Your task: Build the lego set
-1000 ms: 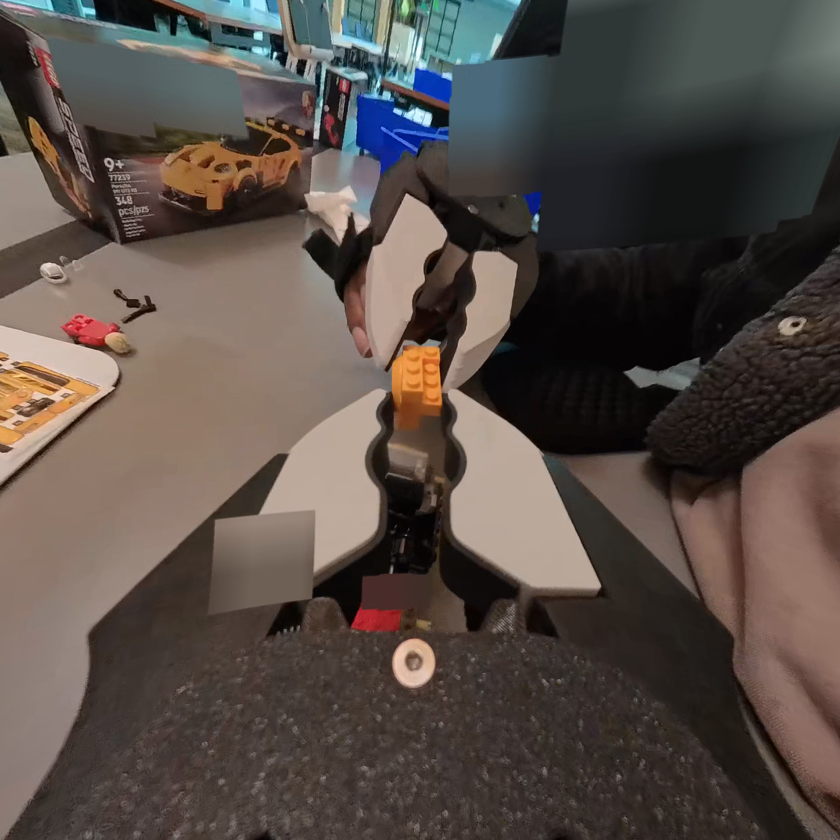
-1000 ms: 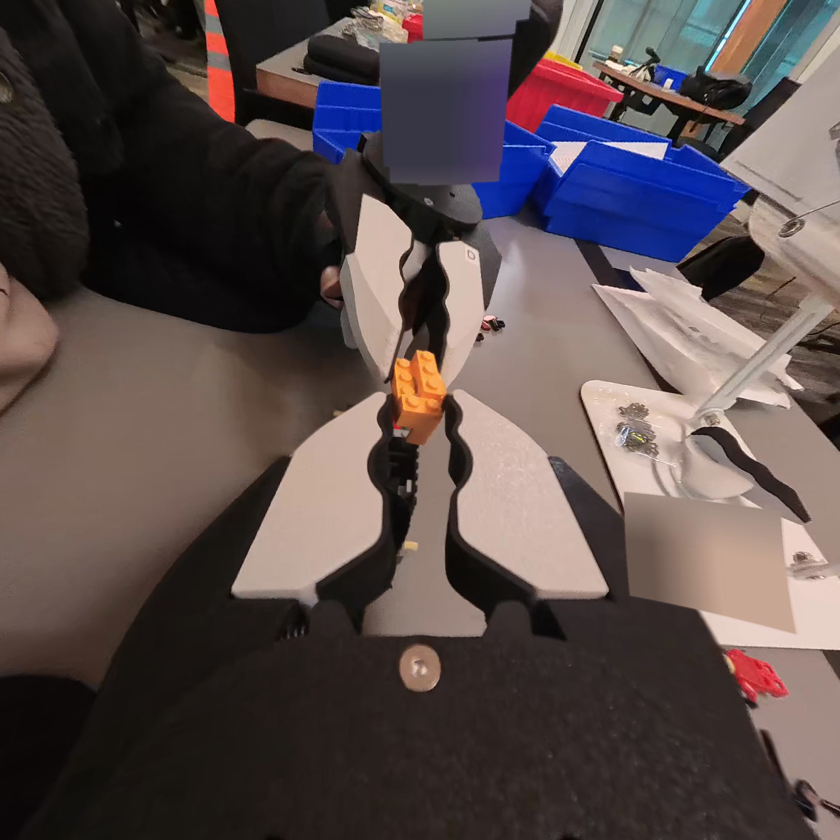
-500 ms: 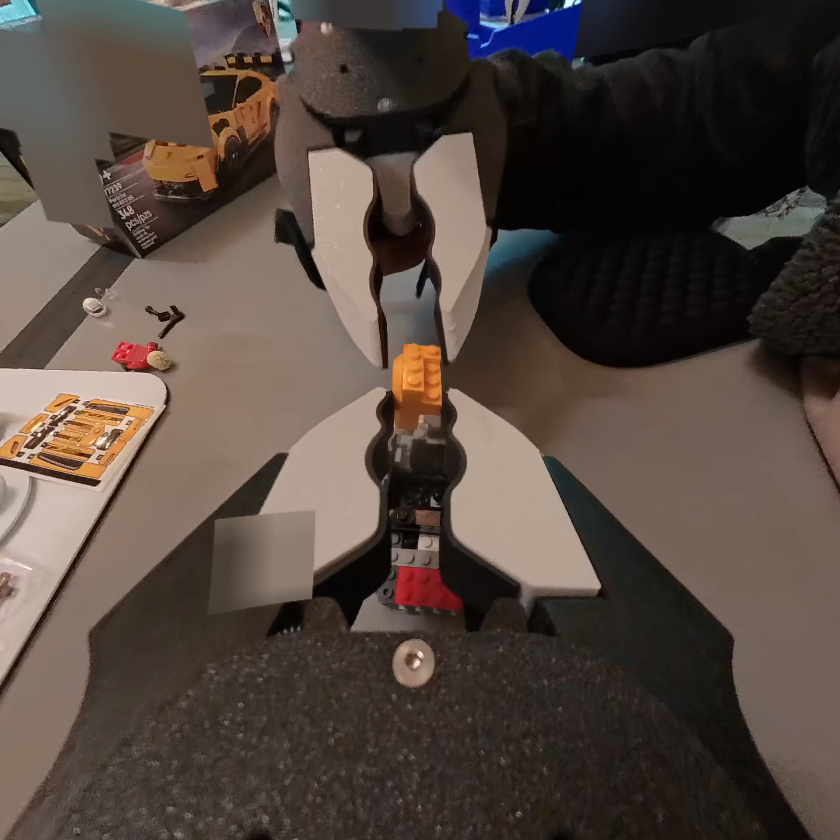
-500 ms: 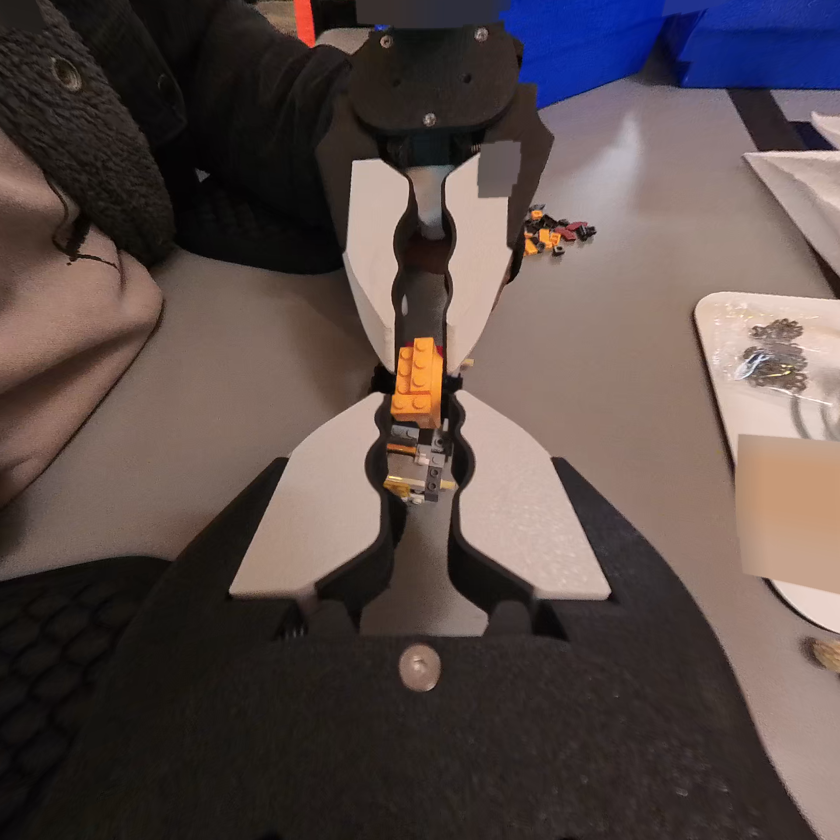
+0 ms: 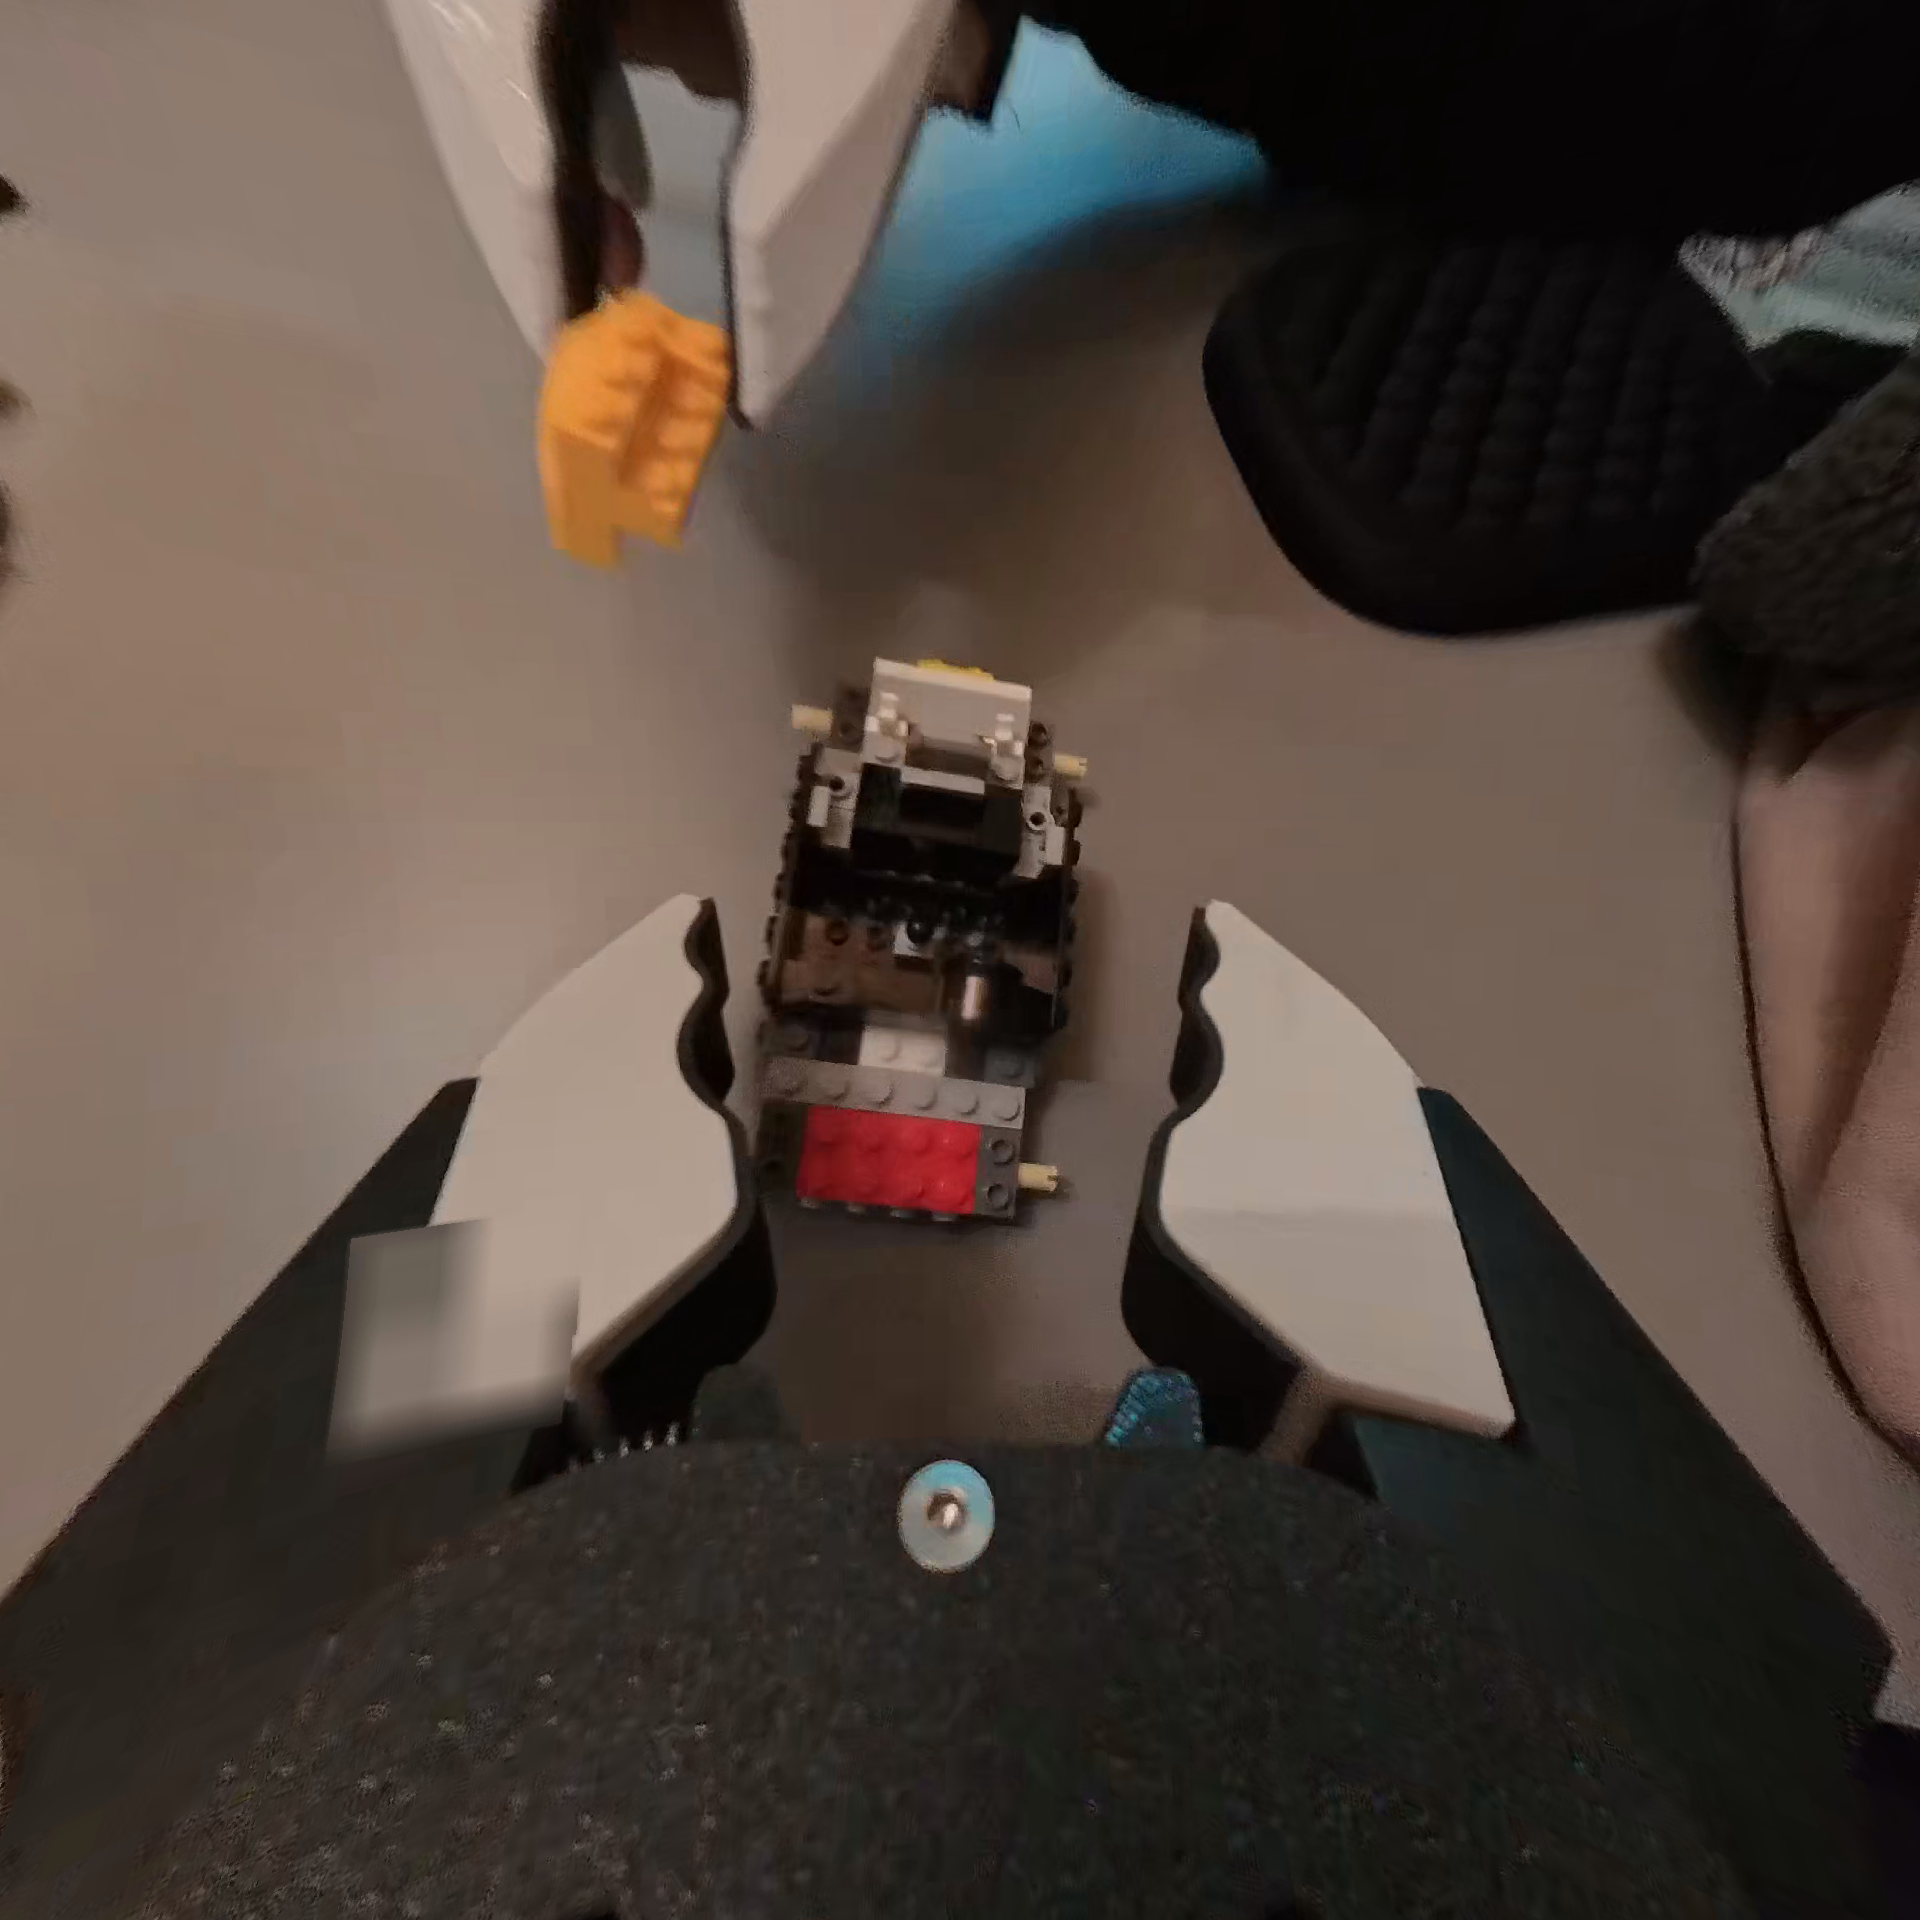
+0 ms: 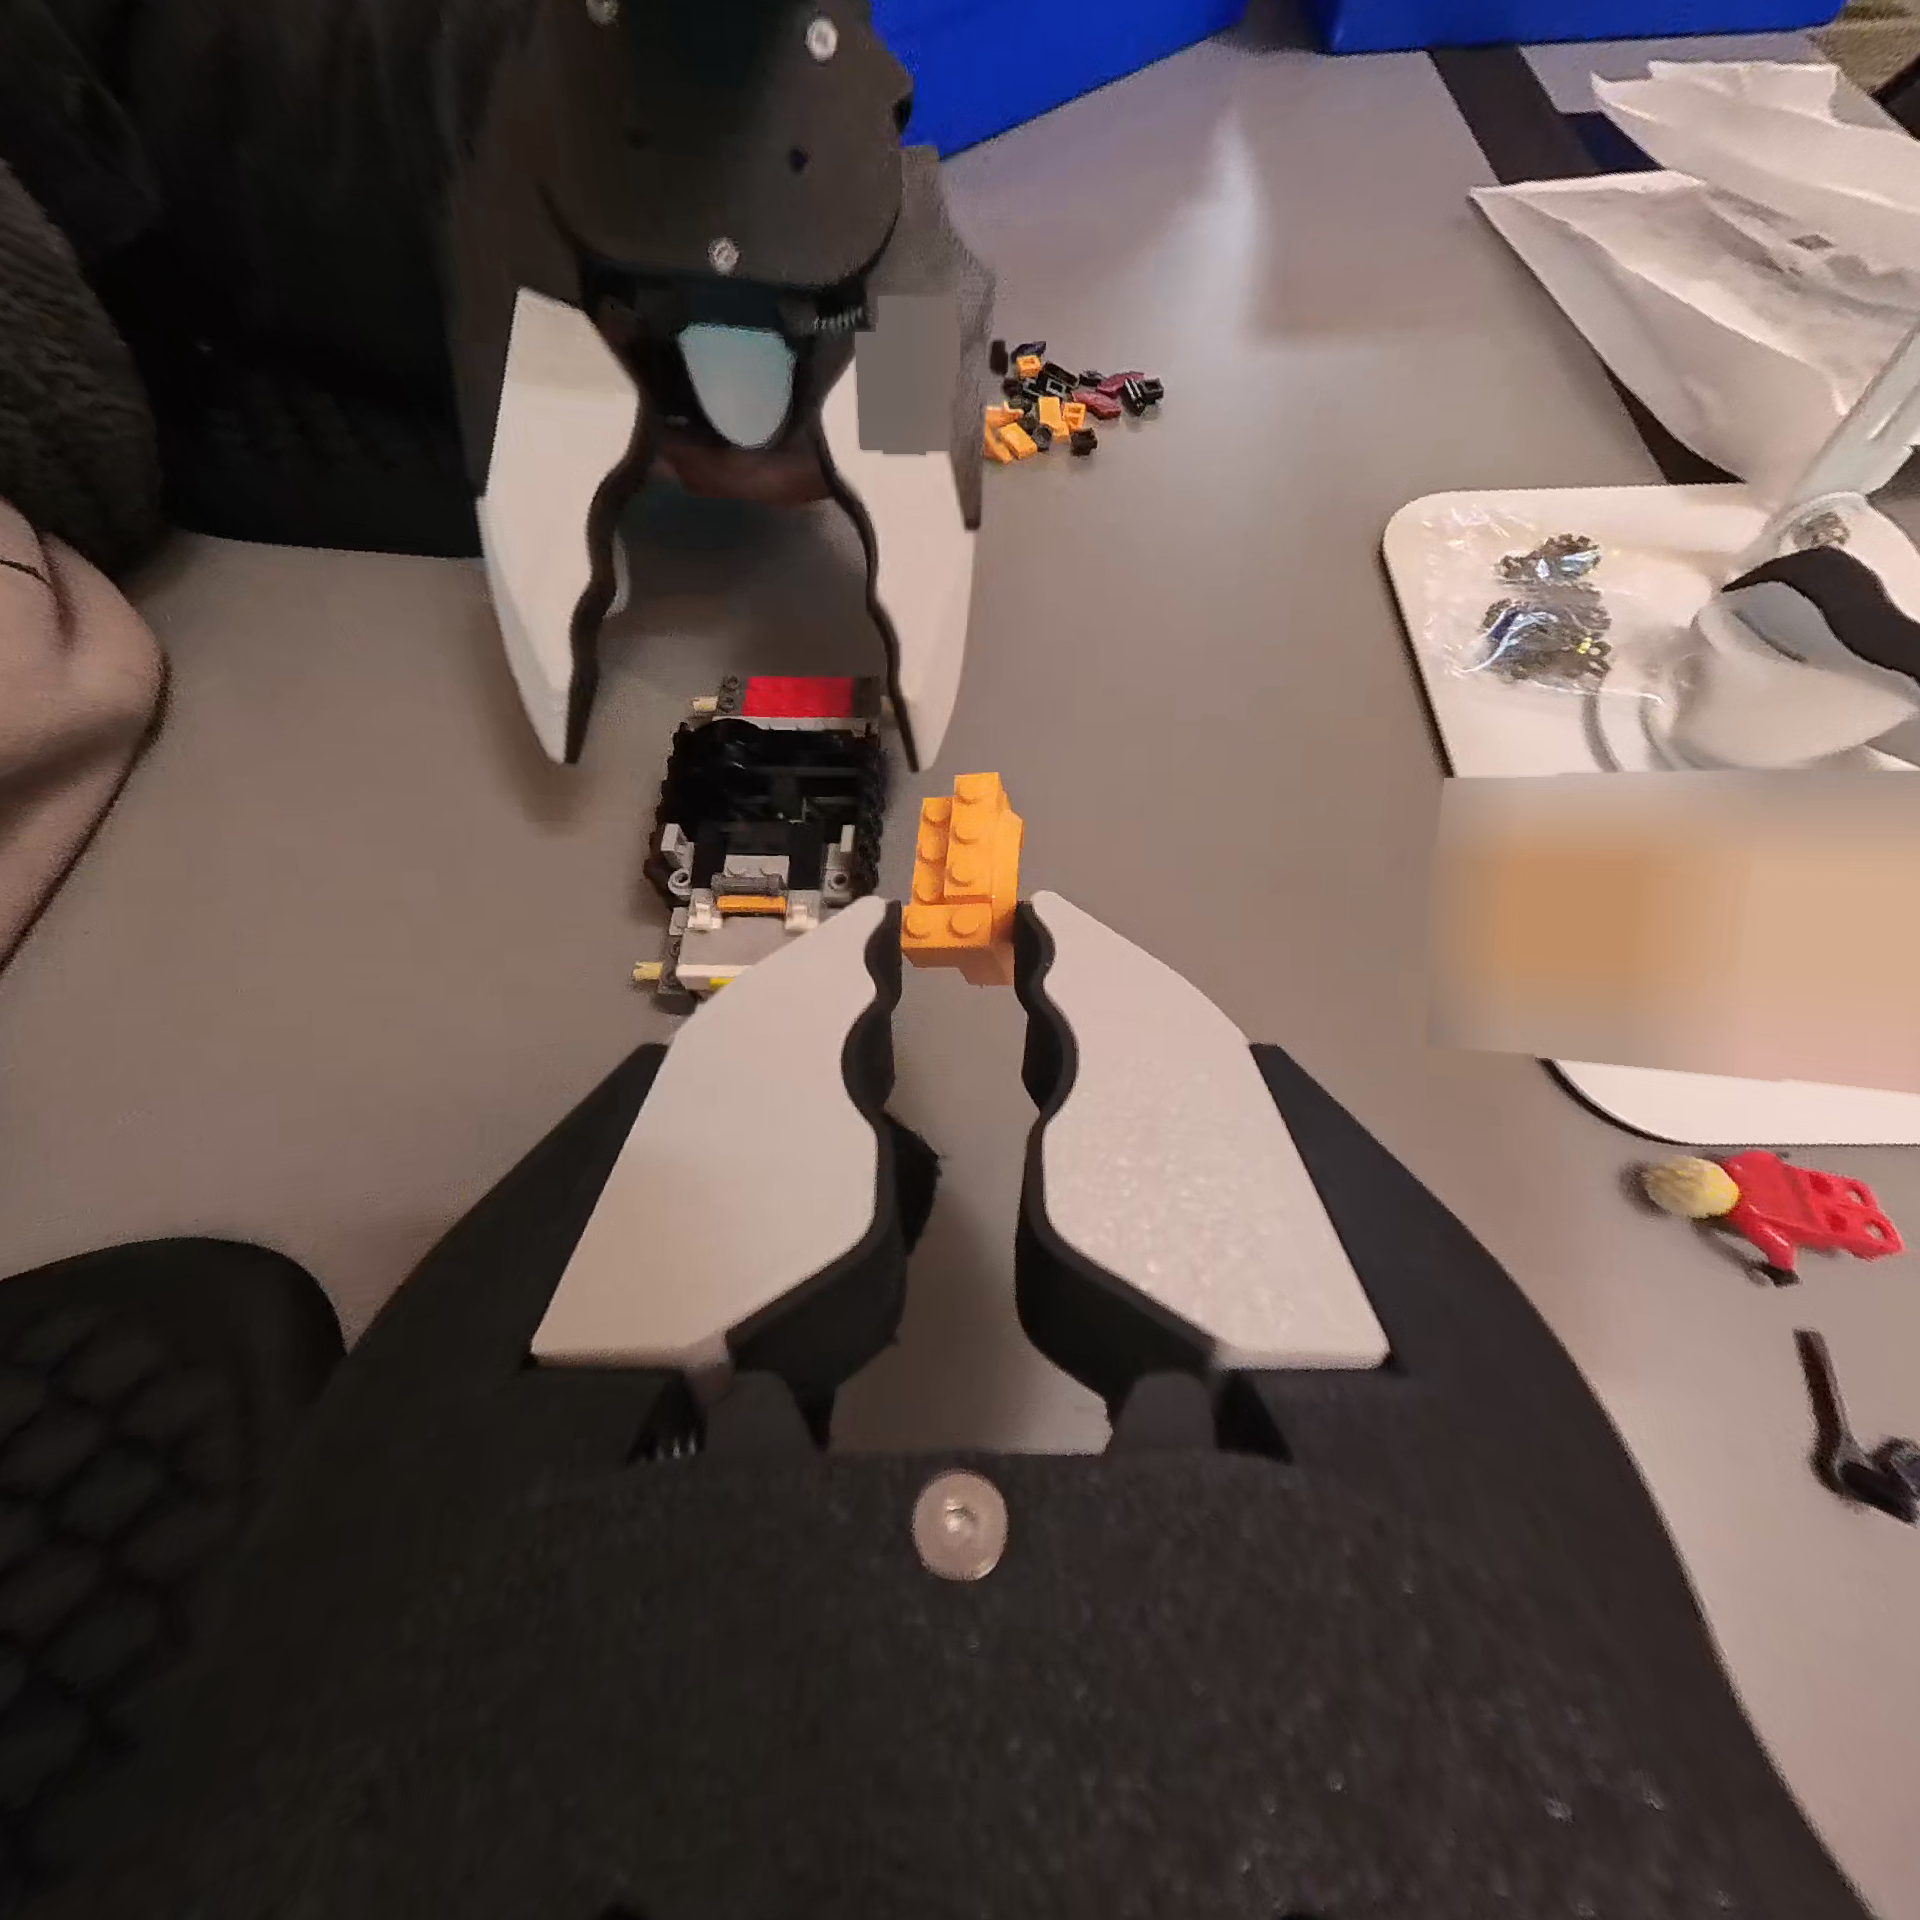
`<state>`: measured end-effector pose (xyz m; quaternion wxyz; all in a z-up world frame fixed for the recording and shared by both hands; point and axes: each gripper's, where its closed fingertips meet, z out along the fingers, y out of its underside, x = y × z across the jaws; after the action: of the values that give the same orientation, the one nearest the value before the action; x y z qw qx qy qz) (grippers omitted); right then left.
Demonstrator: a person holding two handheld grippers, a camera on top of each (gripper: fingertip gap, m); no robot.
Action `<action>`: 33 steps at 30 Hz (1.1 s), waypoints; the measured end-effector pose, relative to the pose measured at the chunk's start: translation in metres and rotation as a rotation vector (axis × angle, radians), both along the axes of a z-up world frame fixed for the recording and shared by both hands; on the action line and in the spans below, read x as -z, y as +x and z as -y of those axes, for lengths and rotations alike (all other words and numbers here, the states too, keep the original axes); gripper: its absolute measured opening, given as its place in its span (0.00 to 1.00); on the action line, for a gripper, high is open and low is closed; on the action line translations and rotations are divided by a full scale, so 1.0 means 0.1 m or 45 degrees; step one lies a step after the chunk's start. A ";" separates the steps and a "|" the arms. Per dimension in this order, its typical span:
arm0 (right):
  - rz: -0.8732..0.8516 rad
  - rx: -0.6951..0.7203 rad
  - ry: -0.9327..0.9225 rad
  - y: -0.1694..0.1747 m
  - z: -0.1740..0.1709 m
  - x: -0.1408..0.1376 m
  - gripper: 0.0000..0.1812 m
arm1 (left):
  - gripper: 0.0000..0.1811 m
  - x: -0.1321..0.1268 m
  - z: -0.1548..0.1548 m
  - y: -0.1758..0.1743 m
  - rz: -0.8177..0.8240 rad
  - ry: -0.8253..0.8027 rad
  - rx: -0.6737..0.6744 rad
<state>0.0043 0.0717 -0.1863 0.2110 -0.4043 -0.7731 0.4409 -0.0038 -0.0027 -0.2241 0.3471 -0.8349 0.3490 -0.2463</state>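
Observation:
The black and grey lego car chassis (image 5: pixel 894 1158), with a red plate at its near end, lies on the grey table between the fingers of my left gripper (image 5: pixel 953 920). That gripper is wide open and empty. My right gripper (image 6: pixel 956 914) is shut on an orange brick assembly (image 6: pixel 961 862) and holds it just right of the chassis (image 6: pixel 769 821), apart from it. In the left wrist view the right gripper (image 5: pixel 649 364) and the orange assembly (image 5: pixel 629 457) are at the upper left. In the right wrist view the open left gripper (image 6: pixel 740 753) stands over the chassis's far end.
A pile of small orange and black pieces (image 6: pixel 1060 400) lies behind. A white tray (image 6: pixel 1455 582) with bagged parts is at the right, with white paper bags (image 6: pixel 1714 260) beyond. A red piece (image 6: pixel 1808 1210) and black bits (image 6: pixel 1849 1444) lie at the near right. A dark sleeve (image 5: pixel 1455 416) rests on the table. One gripper's finger ends stand about 9 centimeters off the other's. From either gripper's tips it is about 20 centimeters to the red piece (image 6: pixel 1808 1210).
The left gripper has opened and let go of the chassis, which now lies on the table. The right gripper has come away with the orange assembly, now separate from the chassis.

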 end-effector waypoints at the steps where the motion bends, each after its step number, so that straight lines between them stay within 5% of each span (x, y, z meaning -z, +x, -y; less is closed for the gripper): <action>1: 0.011 -0.005 0.002 0.01 0.01 0.01 0.11 | 0.47 0.07 0.02 0.03 -0.036 -0.022 0.020; 5: 0.098 -0.040 0.059 0.06 0.06 0.14 0.11 | 0.35 0.26 0.00 -0.02 -0.263 0.021 0.041; 16: 0.099 -0.121 0.273 0.15 0.22 0.20 0.11 | 0.35 0.15 -0.16 -0.11 -0.594 0.480 0.042; 33: 0.063 -0.123 0.522 0.16 0.20 0.29 0.12 | 0.35 0.11 -0.18 -0.10 -0.642 0.614 0.076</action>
<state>0.0208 0.0517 -0.2152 0.2484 -0.3263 -0.8699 0.2739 -0.0137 0.0156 -0.2355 0.4298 -0.7529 0.4962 0.0471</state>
